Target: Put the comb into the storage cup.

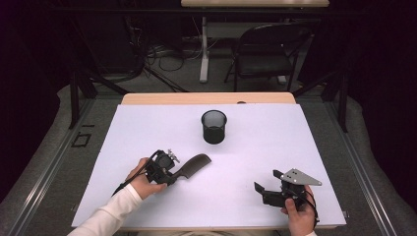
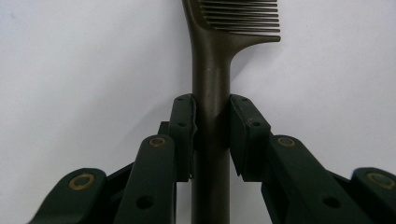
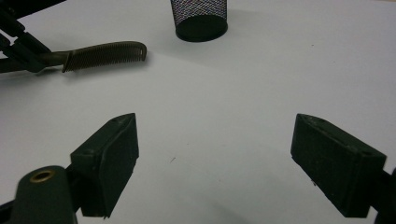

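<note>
White paper covers the table [image 1: 147, 123], and behind it stand a dark folding chair [image 1: 268, 49] and loose cables on a grey floor. On this white surface the comb [image 1: 193, 164] lies left of the centre, dark brown, with its teeth end pointing toward the mesh cup [image 1: 214, 127]. The left gripper [image 1: 172, 173] is clenched on the comb handle; in the left gripper view both pads [image 2: 183, 123] press the handle from two sides. The mesh cup is black and stands upright near the middle of the table, well apart from the comb; I cannot tell what is inside. The right gripper [image 1: 260, 189] rests at the right front of the table, its jaws spread wide with nothing between them. No writing or label can be read on any thing.
</note>
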Demonstrator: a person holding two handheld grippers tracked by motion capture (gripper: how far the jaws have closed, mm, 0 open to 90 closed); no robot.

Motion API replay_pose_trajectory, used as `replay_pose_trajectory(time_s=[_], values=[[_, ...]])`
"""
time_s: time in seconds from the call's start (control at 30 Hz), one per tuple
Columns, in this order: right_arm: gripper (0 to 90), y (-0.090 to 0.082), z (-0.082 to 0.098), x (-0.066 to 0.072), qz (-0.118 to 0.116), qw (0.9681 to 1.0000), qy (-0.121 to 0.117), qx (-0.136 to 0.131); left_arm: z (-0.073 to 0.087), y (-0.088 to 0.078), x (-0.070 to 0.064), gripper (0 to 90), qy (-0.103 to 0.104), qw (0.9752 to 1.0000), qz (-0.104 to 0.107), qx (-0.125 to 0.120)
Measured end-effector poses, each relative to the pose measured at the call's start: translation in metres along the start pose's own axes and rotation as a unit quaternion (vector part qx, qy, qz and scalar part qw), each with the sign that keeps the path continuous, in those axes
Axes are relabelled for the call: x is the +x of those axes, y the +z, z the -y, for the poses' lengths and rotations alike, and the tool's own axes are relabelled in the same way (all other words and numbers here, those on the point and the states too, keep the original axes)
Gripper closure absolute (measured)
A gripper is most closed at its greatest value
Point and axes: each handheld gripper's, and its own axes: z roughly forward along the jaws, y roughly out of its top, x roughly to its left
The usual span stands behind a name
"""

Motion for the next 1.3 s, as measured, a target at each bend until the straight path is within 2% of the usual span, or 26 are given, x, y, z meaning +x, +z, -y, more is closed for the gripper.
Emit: replay_pose_trajectory(time_s=[0.47,0.87,1.17,1.3], values=[[15.0,0.000,0.000,0.000,0.000,1.0000,0.001,0.002,0.002,-0.011,0.002,72.5,-0.009,0.9991,-0.001,-0.040],[15.0,0.000,0.000,0.000,0.001,1.0000,0.001,0.003,-0.001,-0.020,-0.004,72.5,-0.012,0.9964,-0.003,-0.084],[15.0,0.001,0.000,0.000,0.002,1.0000,0.000,0.003,-0.004,-0.028,-0.008,72.5,-0.014,0.9920,-0.008,-0.125],[15.0,0.001,0.000,0.000,0.002,1.0000,-0.001,0.004,-0.007,-0.031,-0.011,72.5,-0.019,0.9888,-0.008,-0.148]])
